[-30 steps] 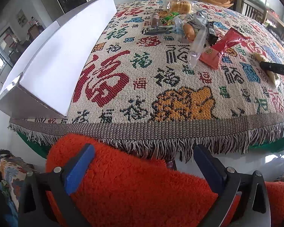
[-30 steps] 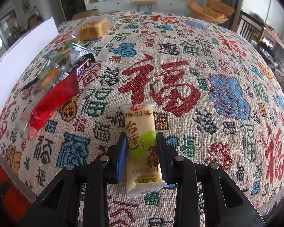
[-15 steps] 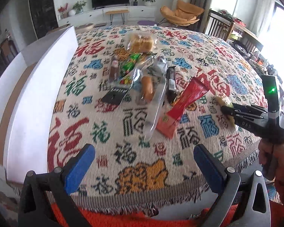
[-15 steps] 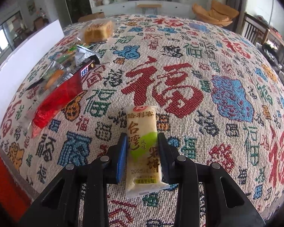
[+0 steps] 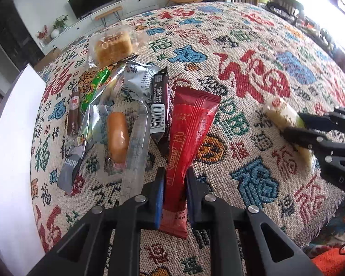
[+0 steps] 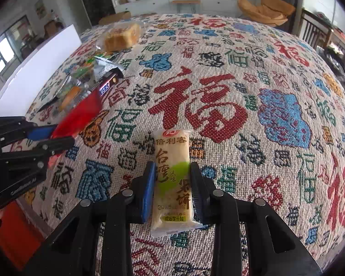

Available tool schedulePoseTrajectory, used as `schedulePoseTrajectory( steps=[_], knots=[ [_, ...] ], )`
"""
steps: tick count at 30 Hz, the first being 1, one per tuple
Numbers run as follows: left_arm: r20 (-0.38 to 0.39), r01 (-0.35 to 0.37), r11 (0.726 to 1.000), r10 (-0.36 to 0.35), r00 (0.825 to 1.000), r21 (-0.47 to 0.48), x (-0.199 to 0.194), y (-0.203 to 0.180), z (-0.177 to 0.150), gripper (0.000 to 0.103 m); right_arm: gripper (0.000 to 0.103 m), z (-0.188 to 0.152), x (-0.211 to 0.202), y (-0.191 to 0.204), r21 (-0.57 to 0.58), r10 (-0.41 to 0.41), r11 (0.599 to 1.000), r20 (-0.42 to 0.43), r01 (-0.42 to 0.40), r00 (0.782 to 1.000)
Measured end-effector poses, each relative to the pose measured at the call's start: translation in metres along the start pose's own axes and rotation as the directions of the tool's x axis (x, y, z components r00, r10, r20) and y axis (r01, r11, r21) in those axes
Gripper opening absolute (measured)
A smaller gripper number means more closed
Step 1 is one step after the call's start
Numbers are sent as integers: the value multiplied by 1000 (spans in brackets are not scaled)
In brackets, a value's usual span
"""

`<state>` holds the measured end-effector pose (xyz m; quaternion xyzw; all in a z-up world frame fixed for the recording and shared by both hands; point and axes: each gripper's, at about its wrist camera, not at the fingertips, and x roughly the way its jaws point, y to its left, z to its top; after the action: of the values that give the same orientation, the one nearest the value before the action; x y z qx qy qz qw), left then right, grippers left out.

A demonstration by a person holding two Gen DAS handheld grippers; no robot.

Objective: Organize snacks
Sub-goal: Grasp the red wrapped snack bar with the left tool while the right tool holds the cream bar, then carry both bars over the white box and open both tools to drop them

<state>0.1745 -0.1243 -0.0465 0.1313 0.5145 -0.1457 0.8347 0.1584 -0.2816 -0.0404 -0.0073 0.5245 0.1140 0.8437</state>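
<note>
Bench (image 5: 260, 53) is covered with a woven cloth of red, blue and green characters, fringe at the near edge; a white board (image 5: 9, 161) stands along its left side, seen edge-on in the left wrist view and as a white slab (image 6: 41, 69) in the right wrist view.

Snack pile sits left of centre; only the left wrist view shows it laid out: wrapped square cake (image 5: 113, 46) at the far end; grey foil packet (image 5: 140, 80); green wrapper (image 5: 96, 85); small brown stick (image 5: 74, 112); clear wrapper with an orange roll (image 5: 118, 133); dark chocolate bar (image 5: 159, 105) with its barcode side up; the right wrist view shows the same bar (image 6: 107, 86) from the other side with part of the brand lettering readable.

Red sachet (image 5: 186, 135) lies pointing away from the bench edge, its near end between the blue pads of the left claw (image 5: 175, 193); the left claw is clenched on it, jaws having just been closing; the right wrist view shows this from the side, left claw (image 6: 55, 135) pinching the red sachet (image 6: 80, 115) low at the bench edge.

Pale rice cracker pack (image 6: 172, 179) with green patch lies flat on the cloth, apart from the pile; right claw (image 6: 172, 184) grasps it across the middle, pads pressing both long sides, jaws having just been closing a little; the left wrist view shows only the pack's far end (image 5: 280, 110) poking out of the right claw (image 5: 294, 126).
</note>
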Motion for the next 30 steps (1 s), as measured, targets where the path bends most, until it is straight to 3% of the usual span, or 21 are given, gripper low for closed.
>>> schedulePoseTrajectory(
  steps=[2,6,10,13,15,17,19,21,25,27,29,30],
  knots=[
    [19,111,988,-109,994,-109,-11,15,-7,11,30,2,-2,1,-25,30,999,-14,-31,999],
    [119,253,936,-230,966,-246,-50,45,-24,10,30,6,-17,-18,113,184,977,-4,-182,983],
    [227,322,888,-256,940,-328,-98,80,-40,10,30,14,-27,-29,233,301,926,22,-298,953],
    [311,341,853,-225,923,-395,-139,125,-53,10,30,33,-36,-9,213,361,907,44,-362,931],
    [341,310,840,-161,926,-445,-164,164,-64,10,30,56,-44,22,151,420,893,54,-423,906],
    [342,229,832,-51,938,-505,-183,205,-77,10,30,83,-54,65,64,481,872,65,-485,874],
    [323,173,798,28,946,-578,-196,249,-92,10,30,111,-63,117,-19,555,831,71,-556,829],
    [285,104,762,109,952,-639,-202,287,-106,10,30,137,-68,175,-99,625,780,68,-618,778],
    [192,-26,720,220,956,-694,-197,332,-122,11,31,178,-69,291,-224,697,705,48,-673,715],
    [153,-67,685,256,954,-726,-190,345,-130,24,36,187,-58,332,-230,726,674,33,-702,687],
    [145,-71,640,279,949,-765,-185,352,-142,80,59,192,-43,357,-209,725,675,8,-708,689],
    [162,-70,617,313,936,-784,-186,351,-149,88,62,192,-36,360,-191,723,679,10,-709,690]
  ],
)
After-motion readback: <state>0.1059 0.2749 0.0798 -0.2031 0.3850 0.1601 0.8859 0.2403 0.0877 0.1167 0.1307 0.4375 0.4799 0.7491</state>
